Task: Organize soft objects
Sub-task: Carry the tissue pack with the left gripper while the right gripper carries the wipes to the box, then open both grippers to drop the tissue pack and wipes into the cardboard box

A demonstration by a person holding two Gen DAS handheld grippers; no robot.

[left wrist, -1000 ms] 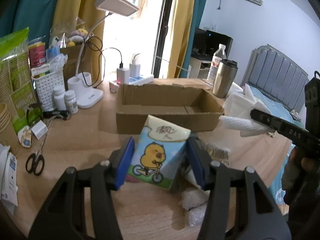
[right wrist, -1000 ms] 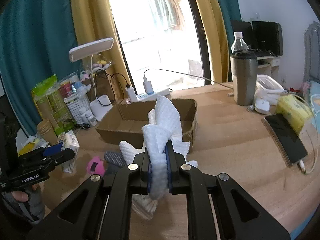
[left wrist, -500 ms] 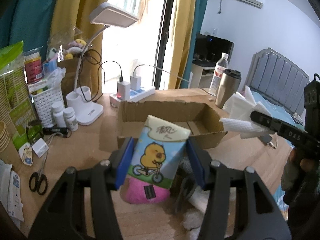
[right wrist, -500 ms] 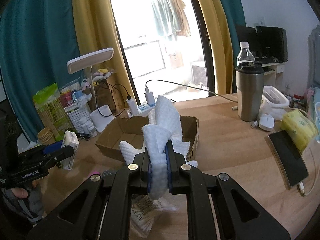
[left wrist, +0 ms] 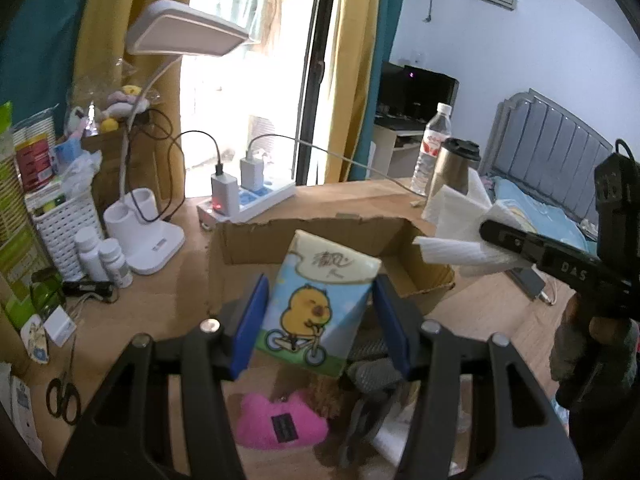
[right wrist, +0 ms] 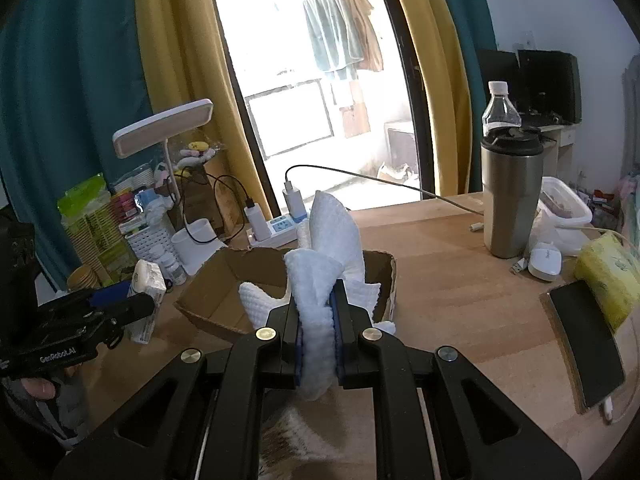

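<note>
Left wrist view showed my left gripper [left wrist: 318,322] clamped on the tissue pack [left wrist: 320,300] and my right gripper [right wrist: 318,336] pinching the white cloth [right wrist: 324,264], both poised before the cardboard box [left wrist: 416,276], so lowering them in came next.

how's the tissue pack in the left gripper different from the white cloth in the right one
The tissue pack is a firm, printed block with a yellow chick on a bicycle; the white cloth is plain, limp and crumpled. The left gripper holds the pack with jaws wide apart; the right gripper pinches the cloth nearly closed. Both are held up near the cardboard box.
</note>
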